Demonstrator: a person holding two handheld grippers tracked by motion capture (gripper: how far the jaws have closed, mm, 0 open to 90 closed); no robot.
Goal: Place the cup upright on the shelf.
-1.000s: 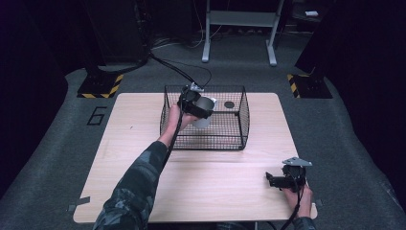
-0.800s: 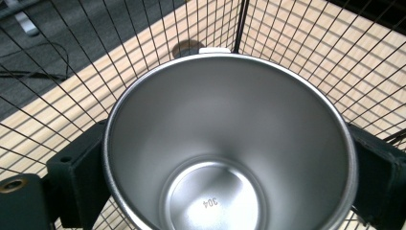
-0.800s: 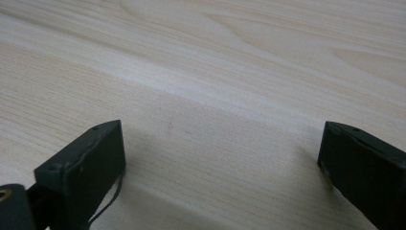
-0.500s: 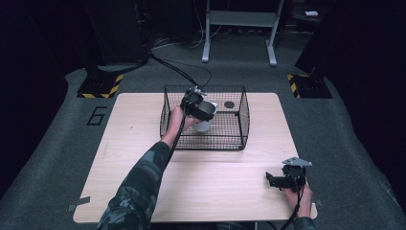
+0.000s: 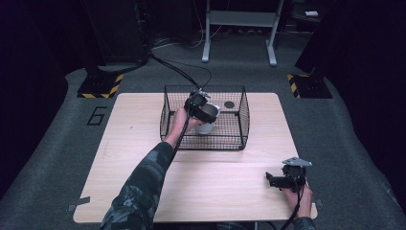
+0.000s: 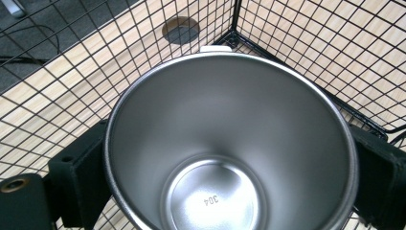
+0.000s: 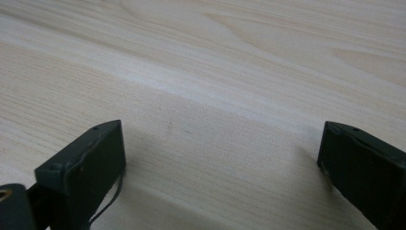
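Now left gripper (image 5: 203, 111) clamps shiny steel cup (image 6: 230, 143) upright inside black wire basket (image 5: 242, 125), apparently for set-down; right gripper (image 5: 280, 181) agape, idle on pale wooden table (image 5: 134, 158).

Cup (image 5: 206, 125) inside wire basket (image 5: 242, 125) — basket on table (image 5: 139, 158), far-centre

Cup (image 6: 230, 143) is looking like brushed, satiny steel; basket (image 5: 242, 127) is showing black-coated wire, counter (image 7: 230, 72) matt pale woodgrain.

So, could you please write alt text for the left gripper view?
A steel cup, seen from above and empty inside, sits clamped between the left gripper's two black jaws. Around it is a black wire basket on a pale wooden table.
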